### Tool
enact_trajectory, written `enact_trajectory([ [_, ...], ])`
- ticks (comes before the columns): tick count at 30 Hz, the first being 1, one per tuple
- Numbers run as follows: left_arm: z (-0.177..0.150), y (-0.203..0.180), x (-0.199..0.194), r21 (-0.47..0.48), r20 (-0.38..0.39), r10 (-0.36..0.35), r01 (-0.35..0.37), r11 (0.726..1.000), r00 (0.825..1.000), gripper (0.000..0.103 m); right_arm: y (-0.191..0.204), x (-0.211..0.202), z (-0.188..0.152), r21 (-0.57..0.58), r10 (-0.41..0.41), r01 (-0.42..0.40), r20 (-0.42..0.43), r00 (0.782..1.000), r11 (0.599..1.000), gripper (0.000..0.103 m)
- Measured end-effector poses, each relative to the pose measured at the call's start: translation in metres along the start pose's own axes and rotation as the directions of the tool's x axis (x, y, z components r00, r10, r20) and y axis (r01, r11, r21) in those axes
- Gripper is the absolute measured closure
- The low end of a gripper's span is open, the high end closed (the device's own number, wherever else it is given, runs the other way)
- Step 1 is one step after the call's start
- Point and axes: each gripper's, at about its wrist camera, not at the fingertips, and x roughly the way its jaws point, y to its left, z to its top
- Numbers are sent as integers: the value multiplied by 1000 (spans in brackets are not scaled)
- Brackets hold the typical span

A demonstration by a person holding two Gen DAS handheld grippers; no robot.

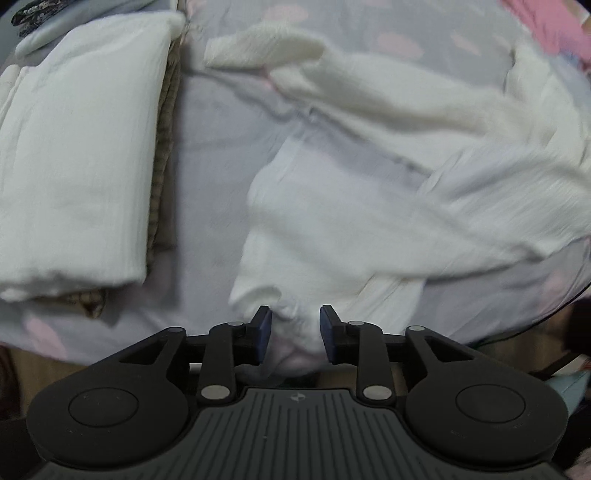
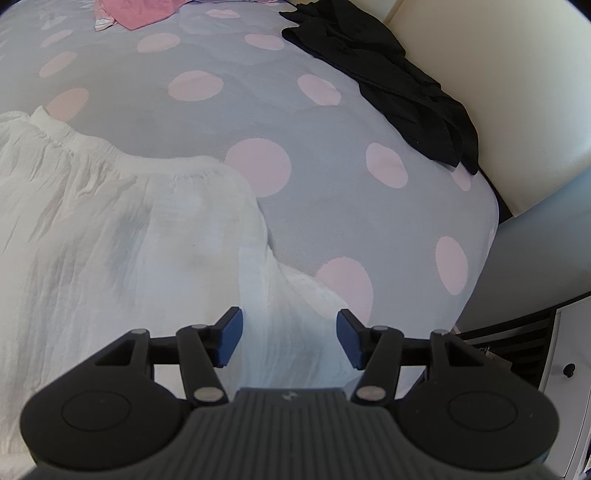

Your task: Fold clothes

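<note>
A crumpled white garment (image 1: 369, 221) lies spread on the bed, blurred in the left wrist view. My left gripper (image 1: 295, 328) points down at its near corner. Its blue pads (image 1: 265, 332) stand a little apart with a fold of the white cloth between them, not pinched. In the right wrist view the same white garment (image 2: 110, 229), with a gathered elastic edge, covers the left half. My right gripper (image 2: 289, 338) hovers open over its near right edge, with the cloth under the gap and nothing gripped.
A folded white piece (image 1: 74, 166) rests on a brown striped one (image 1: 162, 147) at the left. The grey bedsheet (image 2: 295, 122) has pink dots. A black garment (image 2: 399, 85) lies by the bed's right edge, and a pink one (image 2: 136, 11) at the far side. White furniture (image 2: 569, 362) stands lower right.
</note>
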Motion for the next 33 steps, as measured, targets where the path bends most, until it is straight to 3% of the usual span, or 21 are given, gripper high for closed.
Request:
enact_trajectory([
  [9, 66, -15, 17, -124, 46, -110, 115, 986, 993, 64, 1, 1, 1, -11, 19, -19, -2, 1000, 1000, 38],
  [16, 99, -24, 60, -228, -40, -81, 70, 971, 996, 64, -4, 9, 3, 21, 38, -38, -19, 999, 999, 38],
  [21, 96, -21, 83, -268, -85, -69, 44, 962, 994, 64, -32, 20, 5, 230, 163, -151, -34, 986, 961, 38],
  [26, 84, -19, 89, -261, -67, -56, 37, 965, 996, 74, -50, 34, 1, 377, 250, -214, -48, 967, 901, 39],
  [28, 81, -17, 89, -260, -54, -57, 41, 965, 997, 80, -51, 40, -1, 404, 282, -236, -58, 958, 884, 42],
  [30, 76, -16, 87, -245, -33, -65, 55, 968, 997, 87, -52, 46, -2, 429, 335, -273, -75, 939, 861, 69],
  [32, 71, -14, 83, -229, -10, -72, 68, 971, 997, 98, -49, 44, -1, 427, 347, -288, -66, 936, 857, 83],
  [33, 69, -12, 82, -232, -2, -77, 75, 970, 997, 100, -48, 43, 0, 426, 353, -295, -61, 934, 855, 85],
])
